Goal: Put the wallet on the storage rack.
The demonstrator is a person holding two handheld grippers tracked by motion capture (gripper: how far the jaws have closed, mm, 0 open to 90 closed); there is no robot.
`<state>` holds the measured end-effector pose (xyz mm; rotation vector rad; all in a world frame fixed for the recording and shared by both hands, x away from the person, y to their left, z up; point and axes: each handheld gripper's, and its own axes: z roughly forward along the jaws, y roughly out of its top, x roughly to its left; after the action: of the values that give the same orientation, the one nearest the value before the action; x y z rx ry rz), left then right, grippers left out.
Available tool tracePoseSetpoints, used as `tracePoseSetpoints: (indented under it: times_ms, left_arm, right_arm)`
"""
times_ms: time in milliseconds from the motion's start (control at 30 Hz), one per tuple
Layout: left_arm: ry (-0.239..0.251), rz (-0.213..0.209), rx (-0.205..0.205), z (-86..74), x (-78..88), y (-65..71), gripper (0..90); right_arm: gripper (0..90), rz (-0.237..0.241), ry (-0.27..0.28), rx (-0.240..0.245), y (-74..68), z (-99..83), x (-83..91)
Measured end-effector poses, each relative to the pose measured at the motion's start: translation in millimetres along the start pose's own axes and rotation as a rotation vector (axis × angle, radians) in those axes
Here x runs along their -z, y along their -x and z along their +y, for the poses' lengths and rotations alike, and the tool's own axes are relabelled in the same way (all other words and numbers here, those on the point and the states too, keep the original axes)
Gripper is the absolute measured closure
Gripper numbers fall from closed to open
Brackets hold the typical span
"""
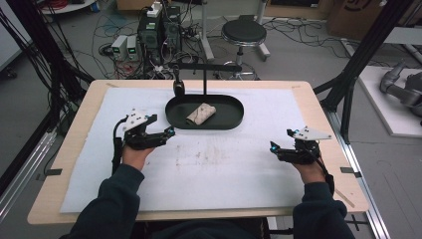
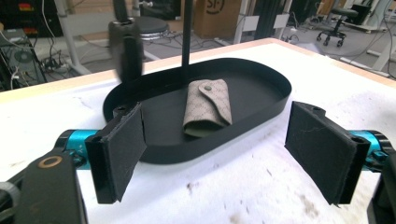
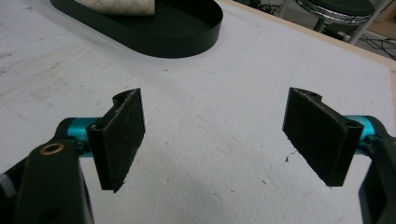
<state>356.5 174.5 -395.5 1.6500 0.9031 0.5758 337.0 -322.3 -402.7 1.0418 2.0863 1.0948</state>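
A black oval tray [image 1: 234, 113] sits at the middle back of the white mat. In it lies a beige patterned pouch [image 1: 200, 114] with a snap flap [image 2: 208, 105], slightly left of centre. Behind the tray stands a black T-shaped stand [image 1: 204, 69], and a small black object [image 1: 178, 87] hangs from its left arm. My left gripper [image 1: 167, 133] hovers open just in front of the tray's left end, and the tray [image 2: 275, 100] and pouch lie straight ahead between its jaws [image 2: 224, 149]. My right gripper [image 1: 281, 141] is open over bare mat at the right [image 3: 217, 133], with the tray [image 3: 187, 39] far off.
The white mat [image 1: 219, 164] covers most of the wooden table [image 1: 74, 144]. A round stool [image 1: 243, 33], computer boxes [image 1: 159, 30] and many cables lie on the floor beyond the far edge. Black frame posts [image 1: 366, 50] rise at the right.
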Motion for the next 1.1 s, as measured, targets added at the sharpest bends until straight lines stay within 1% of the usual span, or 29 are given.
tracePoseSetpoints:
  times_ms: [67, 133, 200, 300, 400, 467, 567, 667, 800, 900, 967, 1100]
  left_arm:
    - [0.016, -0.002, -0.005, -4.1, 8.1, -0.7, 20.1]
    - [0.020, -0.005, -0.020, -8.5, 15.7, -2.6, 20.2]
    - [0.034, 0.000, -0.029, -12.4, 22.9, -4.9, 20.2]
    - [0.050, 0.003, -0.026, -14.3, 33.5, -8.7, 20.2]
    - [0.061, 0.020, -0.026, -17.2, 43.5, -12.4, 20.2]
    - [0.063, 0.033, -0.024, -19.1, 47.4, -15.0, 20.2]
    - [0.064, 0.049, -0.036, -20.2, 50.3, -17.1, 20.2]
    - [0.068, 0.057, -0.036, -21.4, 51.3, -17.9, 20.2]
    - [0.060, 0.067, -0.011, -24.4, 52.0, -20.5, 20.2]
    - [0.057, 0.076, -0.004, -25.9, 52.4, -22.5, 20.2]
    - [0.054, 0.079, -0.008, -25.8, 53.1, -23.4, 20.1]
    - [0.053, 0.080, 0.002, -26.2, 53.0, -23.4, 20.2]
  right_arm:
    - [21.4, 0.000, 0.002, 0.002, -0.5, 0.3, -0.6]
    - [21.4, 0.003, -0.001, 0.007, -1.2, 0.4, -1.1]
    - [21.4, 0.004, -0.004, 0.005, -1.8, 0.3, -1.5]
    - [21.4, -0.002, -0.008, 0.007, -1.8, 0.2, -1.6]
    - [21.4, -0.009, -0.012, 0.010, -2.3, 0.1, -1.3]
    - [21.4, -0.008, -0.012, 0.009, -3.0, 0.1, -0.6]
    - [21.4, -0.010, -0.009, 0.002, -3.4, 0.2, -0.1]
    - [21.4, -0.010, -0.002, -0.002, -3.5, 0.4, 0.4]
    - [21.4, -0.005, 0.001, 0.001, -3.9, 0.7, 0.0]
    - [21.4, -0.005, -0.004, -0.001, -4.4, 0.7, -0.7]
    - [21.4, -0.005, -0.003, -0.001, -4.8, 0.7, -0.7]
    - [21.4, -0.005, -0.002, 0.002, -4.3, 0.7, -0.1]
